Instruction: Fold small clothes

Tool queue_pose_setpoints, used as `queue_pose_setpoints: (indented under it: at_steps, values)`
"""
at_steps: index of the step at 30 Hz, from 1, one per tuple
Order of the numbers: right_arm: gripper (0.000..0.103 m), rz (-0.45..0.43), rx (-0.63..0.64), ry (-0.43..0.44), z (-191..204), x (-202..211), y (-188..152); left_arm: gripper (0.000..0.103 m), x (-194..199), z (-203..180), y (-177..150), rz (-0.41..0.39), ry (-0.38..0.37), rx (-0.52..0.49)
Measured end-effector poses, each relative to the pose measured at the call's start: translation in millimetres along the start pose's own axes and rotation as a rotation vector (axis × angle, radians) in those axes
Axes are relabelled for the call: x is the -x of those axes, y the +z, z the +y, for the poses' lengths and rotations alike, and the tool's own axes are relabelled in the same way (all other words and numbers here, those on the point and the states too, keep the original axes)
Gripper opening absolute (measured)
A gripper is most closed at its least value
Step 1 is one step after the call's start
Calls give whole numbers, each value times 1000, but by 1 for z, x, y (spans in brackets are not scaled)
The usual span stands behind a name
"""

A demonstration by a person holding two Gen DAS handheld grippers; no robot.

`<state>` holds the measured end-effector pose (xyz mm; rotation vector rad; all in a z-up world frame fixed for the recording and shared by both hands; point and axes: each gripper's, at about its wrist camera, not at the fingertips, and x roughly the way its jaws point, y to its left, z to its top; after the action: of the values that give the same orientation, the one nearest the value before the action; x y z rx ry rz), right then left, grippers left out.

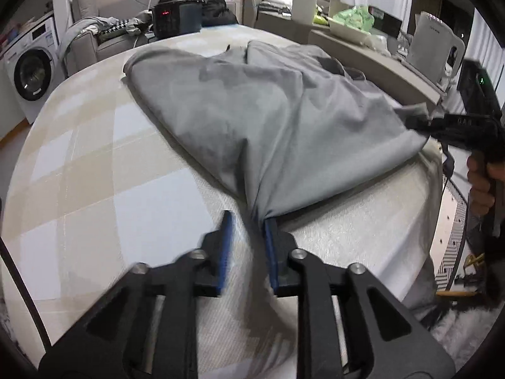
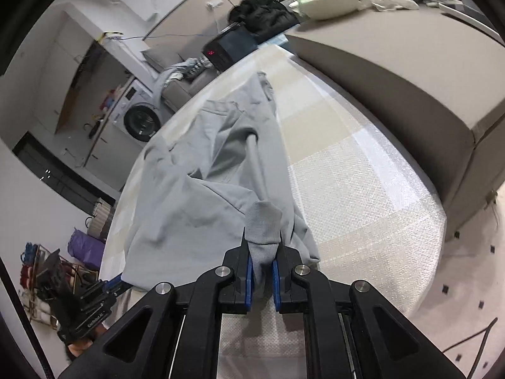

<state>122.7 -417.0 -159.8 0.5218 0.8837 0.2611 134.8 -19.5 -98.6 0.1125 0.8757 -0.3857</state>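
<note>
Grey garment on a beige-and-white checked tablecloth; fingers blue-padded.

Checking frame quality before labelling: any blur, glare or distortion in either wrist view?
Left wrist view: left gripper fingers smeared by motion blur, garment fairly sharp; strong fisheye bends the table edge; dark vignette in the corners. Right wrist view: right gripper and cuff crisp, same barrel distortion, background tilted; soft even light, no harsh glare.
</note>
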Motion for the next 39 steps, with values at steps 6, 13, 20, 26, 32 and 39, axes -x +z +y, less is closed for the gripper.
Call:
queue_pose_setpoints:
  at_steps: [6,13,20,26,32,39]
  values:
    - [52,-95,79,-59,8,26,23,52,15,22,2,-18,-77,109]
    - [52,-45,81,-3,24,-6,88,56,23,58,25,-95,-107,250]
    - [41,141,71,30,45,-91,134,56,4,69,47,-97,-121,284]
    - [1,166,160,-22,59,-115,142,56,-12,82,41,-68,-120,324]
    - [1,127,215,76,107,-105,163,56,-22,96,36,-47,-143,376]
    - [54,201,308,151,159,-141,166,56,-23,98,33,-66,-156,378]
